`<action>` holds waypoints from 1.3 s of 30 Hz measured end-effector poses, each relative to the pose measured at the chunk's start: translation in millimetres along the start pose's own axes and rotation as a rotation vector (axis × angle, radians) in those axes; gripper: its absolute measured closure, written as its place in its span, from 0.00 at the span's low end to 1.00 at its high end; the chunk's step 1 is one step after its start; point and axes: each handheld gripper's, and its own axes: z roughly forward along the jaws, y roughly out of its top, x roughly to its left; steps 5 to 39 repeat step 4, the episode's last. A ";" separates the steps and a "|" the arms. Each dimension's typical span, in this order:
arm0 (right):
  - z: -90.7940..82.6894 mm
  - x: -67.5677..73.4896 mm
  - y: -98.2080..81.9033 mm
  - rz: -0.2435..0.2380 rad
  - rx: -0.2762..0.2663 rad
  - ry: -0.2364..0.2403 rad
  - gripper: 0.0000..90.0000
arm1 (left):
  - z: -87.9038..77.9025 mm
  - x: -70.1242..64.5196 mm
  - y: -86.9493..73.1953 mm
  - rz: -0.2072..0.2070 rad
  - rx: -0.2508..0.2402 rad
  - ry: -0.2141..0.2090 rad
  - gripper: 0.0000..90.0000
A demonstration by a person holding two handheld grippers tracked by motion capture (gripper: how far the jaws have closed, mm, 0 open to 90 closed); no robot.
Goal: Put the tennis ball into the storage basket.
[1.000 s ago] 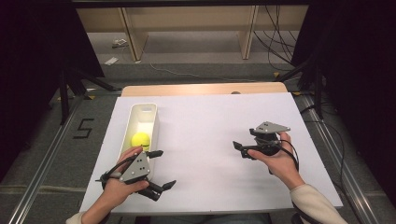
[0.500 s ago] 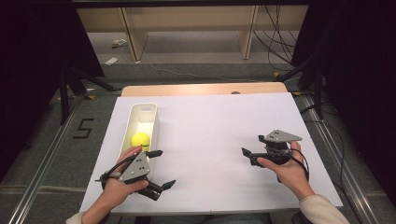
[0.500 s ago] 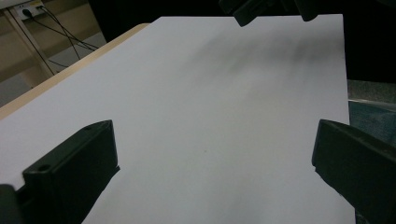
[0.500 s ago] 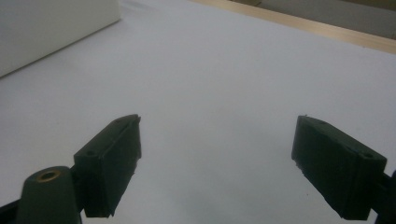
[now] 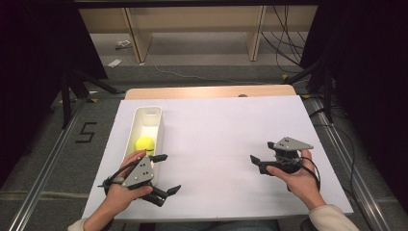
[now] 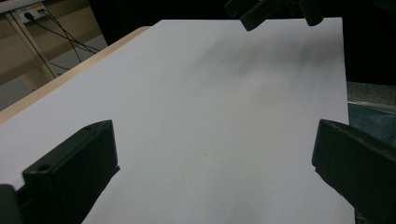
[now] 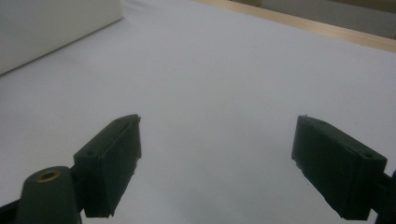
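Yellow tennis ball (image 5: pixel 144 144) sits inside the white bin (image 5: pixel 159 126) at nine o'clock on the paper-covered table (image 5: pixel 226 134). At seven o'clock, the left gripper (image 5: pixel 163 175) rests beside the bin, jaws spread and empty. At four o'clock, the right gripper (image 5: pixel 254 162) is likewise released. Judging by this, the ball is stowed; any next move means reaching into the bin.

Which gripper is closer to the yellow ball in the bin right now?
Left. The left gripper is beside the white bin holding the yellow ball; the right gripper is across the table.
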 end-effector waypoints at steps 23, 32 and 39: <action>0.8 -0.5 0.1 0.003 -0.004 0.002 0.18 | 0.6 0.2 0.0 -0.004 -0.001 -0.001 0.00; 0.8 -0.5 0.1 0.003 -0.004 0.002 0.18 | 0.6 0.2 0.0 -0.004 -0.001 -0.001 0.00; 0.8 -0.5 0.1 0.003 -0.004 0.002 0.18 | 0.6 0.2 0.0 -0.004 -0.001 -0.001 0.00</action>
